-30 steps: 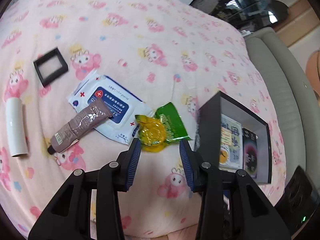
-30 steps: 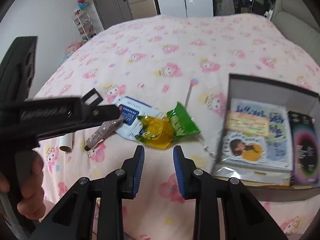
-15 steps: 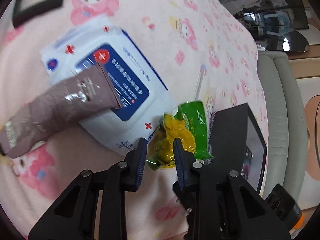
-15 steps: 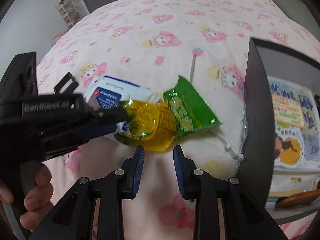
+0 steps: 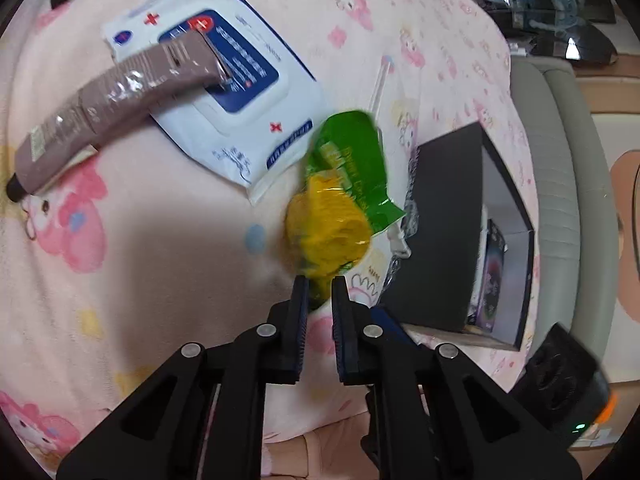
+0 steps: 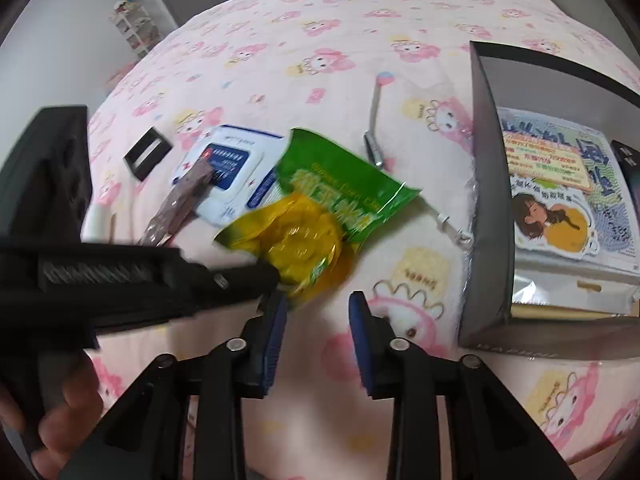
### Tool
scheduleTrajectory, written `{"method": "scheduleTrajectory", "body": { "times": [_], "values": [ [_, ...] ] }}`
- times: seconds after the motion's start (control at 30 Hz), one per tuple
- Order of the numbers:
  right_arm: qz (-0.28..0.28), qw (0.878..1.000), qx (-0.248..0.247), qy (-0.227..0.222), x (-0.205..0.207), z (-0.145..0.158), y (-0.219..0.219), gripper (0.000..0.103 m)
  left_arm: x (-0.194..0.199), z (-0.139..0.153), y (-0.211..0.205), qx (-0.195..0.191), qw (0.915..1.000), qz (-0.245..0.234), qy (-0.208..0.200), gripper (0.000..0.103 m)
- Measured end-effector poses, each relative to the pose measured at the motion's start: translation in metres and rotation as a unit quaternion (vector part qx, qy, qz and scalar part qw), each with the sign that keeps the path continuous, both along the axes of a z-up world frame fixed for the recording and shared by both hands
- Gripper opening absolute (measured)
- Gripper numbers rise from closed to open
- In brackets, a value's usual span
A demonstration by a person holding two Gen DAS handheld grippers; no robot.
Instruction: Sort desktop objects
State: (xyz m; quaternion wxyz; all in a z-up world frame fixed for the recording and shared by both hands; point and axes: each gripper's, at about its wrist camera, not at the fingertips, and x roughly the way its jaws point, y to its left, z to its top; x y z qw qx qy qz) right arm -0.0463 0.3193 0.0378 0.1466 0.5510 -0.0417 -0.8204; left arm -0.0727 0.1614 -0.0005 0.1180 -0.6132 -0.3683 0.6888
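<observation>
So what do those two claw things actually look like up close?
Both grippers, left and right, are matte black plastic linkages with silver rivets. Their jaws carry ribbed blue pads. A bare hand grips the left one's black handle; no sleeve shows.

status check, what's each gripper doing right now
Left gripper shut on green-and-yellow snack packet. Right gripper open, empty. Black open box beside packet.

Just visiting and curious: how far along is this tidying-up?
Partly done. The black box already holds some printed packs. The left gripper is shut on the green-and-yellow snack packet; the right gripper is open. The wipes pack, brown tube and small black frame lie unsorted.
</observation>
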Motion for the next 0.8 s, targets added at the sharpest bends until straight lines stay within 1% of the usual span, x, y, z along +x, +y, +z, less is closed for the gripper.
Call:
{"method": "scheduleTrajectory", "body": {
  "times": [0.03,0.13,0.2,0.23,0.3,0.33,0.43,0.47,0.53,0.57,0.67,0.73,0.8],
  "values": [
    [0.001,1.0,-0.001,-0.002,0.001,-0.001,-0.001,0.03,0.0,0.0,-0.005,0.0,0.9999,0.011,-0.001,0.021],
    [0.005,1.0,-0.003,-0.007,-0.001,-0.006,-0.006,0.031,-0.003,0.002,-0.017,-0.02,0.9991,0.037,0.006,0.023],
    [0.006,1.0,-0.003,-0.012,-0.004,-0.01,-0.008,0.031,-0.006,0.004,-0.023,-0.034,0.9981,0.048,0.019,0.024],
    [0.007,1.0,-0.006,-0.013,-0.005,-0.011,-0.008,0.031,-0.009,0.006,-0.023,-0.056,0.9968,0.046,0.034,0.028],
    [0.008,1.0,-0.012,-0.013,-0.007,-0.014,-0.01,0.031,-0.022,0.005,-0.022,-0.113,0.9913,0.04,0.055,0.028],
    [0.009,1.0,-0.016,-0.014,-0.008,-0.015,-0.011,0.031,-0.027,0.003,-0.019,-0.114,0.9912,0.034,0.058,0.028],
    [0.012,1.0,-0.025,-0.015,-0.011,-0.02,-0.013,0.031,-0.033,-0.002,-0.009,-0.076,0.9954,0.006,0.059,0.028],
    [0.013,0.999,-0.028,-0.015,-0.012,-0.021,-0.013,0.031,-0.032,-0.004,-0.005,-0.073,0.9958,-0.006,0.055,0.027],
    [0.015,0.999,-0.034,-0.016,-0.014,-0.024,-0.015,0.031,-0.027,-0.006,0.002,-0.097,0.9939,-0.028,0.043,0.027],
    [0.016,0.999,-0.037,-0.016,-0.015,-0.025,-0.015,0.027,-0.023,-0.006,0.002,-0.1,0.9937,-0.032,0.039,0.027],
    [0.018,0.999,-0.044,-0.014,-0.015,-0.027,-0.016,0.016,-0.012,-0.001,-0.007,-0.087,0.9954,-0.025,0.03,0.028],
    [0.021,0.998,-0.051,-0.011,-0.008,-0.024,-0.013,0.015,-0.006,0.001,-0.012,-0.08,0.9963,-0.016,0.027,0.027],
    [0.02,0.998,-0.053,-0.005,-0.001,-0.02,-0.01,0.013,-0.002,0.005,-0.021,-0.076,0.9966,-0.002,0.031,0.024]
  ]
}}
